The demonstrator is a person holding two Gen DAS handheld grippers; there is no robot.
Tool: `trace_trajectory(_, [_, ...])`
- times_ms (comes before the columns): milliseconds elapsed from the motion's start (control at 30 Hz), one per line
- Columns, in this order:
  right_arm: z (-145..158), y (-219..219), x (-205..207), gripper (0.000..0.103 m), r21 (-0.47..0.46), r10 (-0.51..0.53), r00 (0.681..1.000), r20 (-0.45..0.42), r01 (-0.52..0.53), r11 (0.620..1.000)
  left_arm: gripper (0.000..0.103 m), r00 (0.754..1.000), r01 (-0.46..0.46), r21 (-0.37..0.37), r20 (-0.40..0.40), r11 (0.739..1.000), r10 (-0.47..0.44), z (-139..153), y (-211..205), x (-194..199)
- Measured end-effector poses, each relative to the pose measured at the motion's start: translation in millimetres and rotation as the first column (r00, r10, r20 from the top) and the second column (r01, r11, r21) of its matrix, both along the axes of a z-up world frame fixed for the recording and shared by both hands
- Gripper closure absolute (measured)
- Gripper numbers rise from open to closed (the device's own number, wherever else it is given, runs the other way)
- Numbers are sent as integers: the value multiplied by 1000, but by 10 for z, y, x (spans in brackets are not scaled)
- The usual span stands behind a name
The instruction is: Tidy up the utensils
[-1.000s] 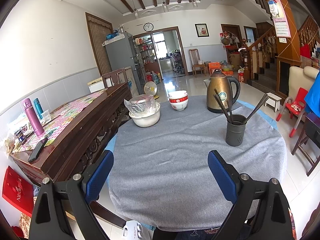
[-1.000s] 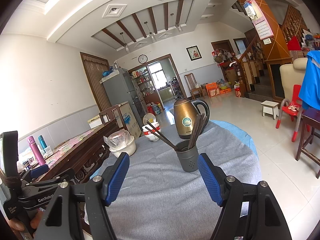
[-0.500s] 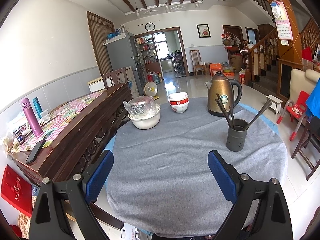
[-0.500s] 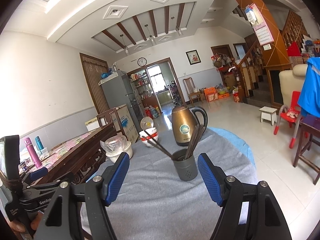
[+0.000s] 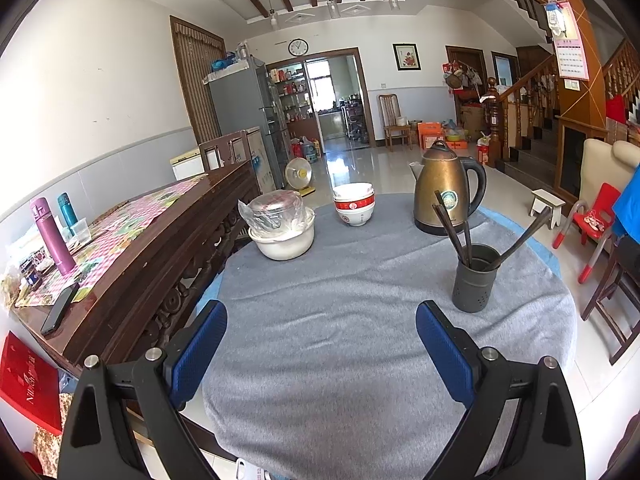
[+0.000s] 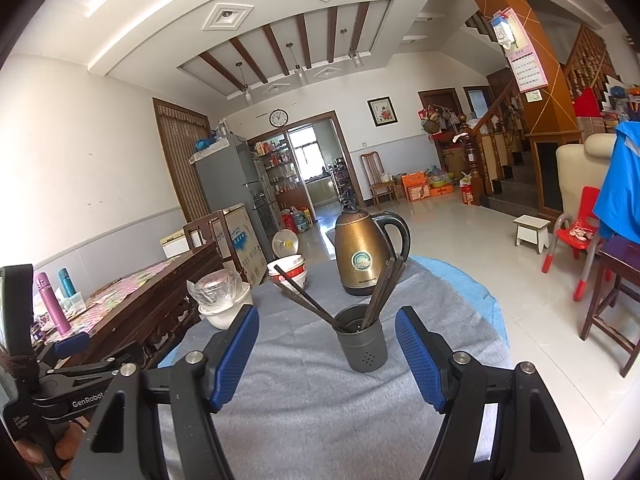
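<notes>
Right now the chopsticks (image 6: 376,292) are dark, long and thin, standing tilted in a dark grey utensil holder (image 6: 363,339) with small holes near its base; one bunch leans toward the kettle (image 6: 362,254), another (image 6: 304,298) leans off toward the red-and-white bowls (image 6: 289,273). Holder stands upright on the table (image 6: 304,396), in front of the kettle and apart from it. Left wrist view shows the same holder (image 5: 475,278) with sticks (image 5: 454,226) fanned both ways, kettle (image 5: 444,190) behind it.

Other containers: white bowl (image 5: 282,236) holding a plastic-wrapped metal pot (image 5: 274,210), set to the left of the stacked bowls (image 5: 354,204), which sit left of the kettle. What is in the stacked bowls cannot be told.

Right gripper (image 6: 326,354): jaws released, spread wide, blue pads (image 6: 236,352), nothing held, hovering in front of the holder with the holder framed in the gap. Left gripper (image 5: 320,350): jaws also released and empty, over the near part of the table, holder ahead and to its right. Left gripper (image 6: 60,380) also shows at the left edge of the right wrist view.

Table is round, covered with a grey cloth over a blue layer. Left of the kettle, past the bowls, is a dark wooden sideboard (image 5: 152,240) with a pink flask (image 5: 52,236) and phone (image 5: 60,308). Behind the kettle: tiled floor, fridge (image 5: 240,108), wall clock (image 5: 298,47), kitchen doorway; staircase (image 5: 532,120) to the kettle's right.
</notes>
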State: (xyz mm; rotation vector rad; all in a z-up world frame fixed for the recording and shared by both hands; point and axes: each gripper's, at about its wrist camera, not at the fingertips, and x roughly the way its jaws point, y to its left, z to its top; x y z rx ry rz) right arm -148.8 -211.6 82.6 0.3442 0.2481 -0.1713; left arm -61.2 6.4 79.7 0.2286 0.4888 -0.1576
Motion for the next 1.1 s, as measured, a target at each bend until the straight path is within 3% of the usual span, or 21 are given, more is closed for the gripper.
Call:
trace_trajectory(567, [15,-162,411,28,5,-14,999,-36,14,1000,7,999,-12,-32,-42,999,10,70,-104,354])
trace_trajectory(1100, [-112,-258,806,28,24,-12,995,-97,14,1000,7,995,-41,-26,-87,999,38,-47,-118,748])
